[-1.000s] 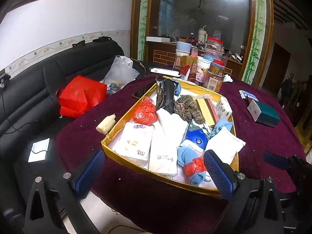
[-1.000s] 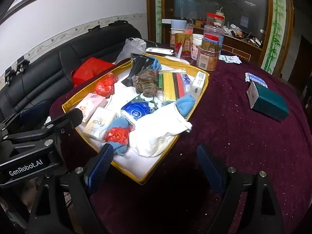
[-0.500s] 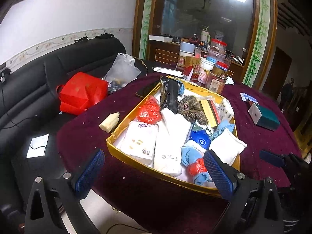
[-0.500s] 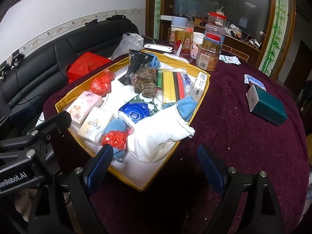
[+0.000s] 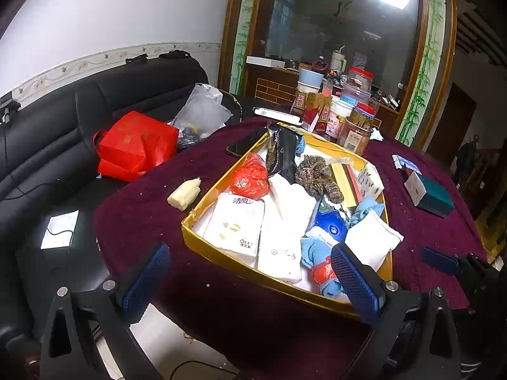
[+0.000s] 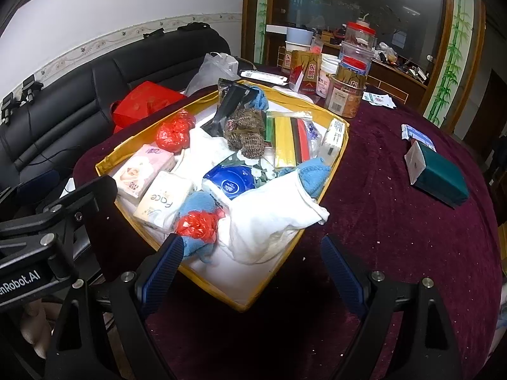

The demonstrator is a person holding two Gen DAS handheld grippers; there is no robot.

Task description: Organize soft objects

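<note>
Nothing in the tray (image 5: 221,255) has shifted; both grippers, left (image 5: 250,275) and right (image 6: 250,269), hover before it, fingers released, ready to pick.

Left claw (image 5: 250,274): its blue ribbed right pad covers part of the blue towel with a red plastic bundle (image 5: 320,269).
Gold cardboard tray (image 5: 221,253): floor mostly buried under packs and cloth.
Folded white cloth (image 6: 272,221): drapes over the tray's near rim, hiding it there.
Jar labels (image 6: 345,95): too small to read.
Left claw's body (image 6: 35,247): cut by the right view's edge.
Dark doorway figure (image 5: 469,155): too dim to make out.
</note>
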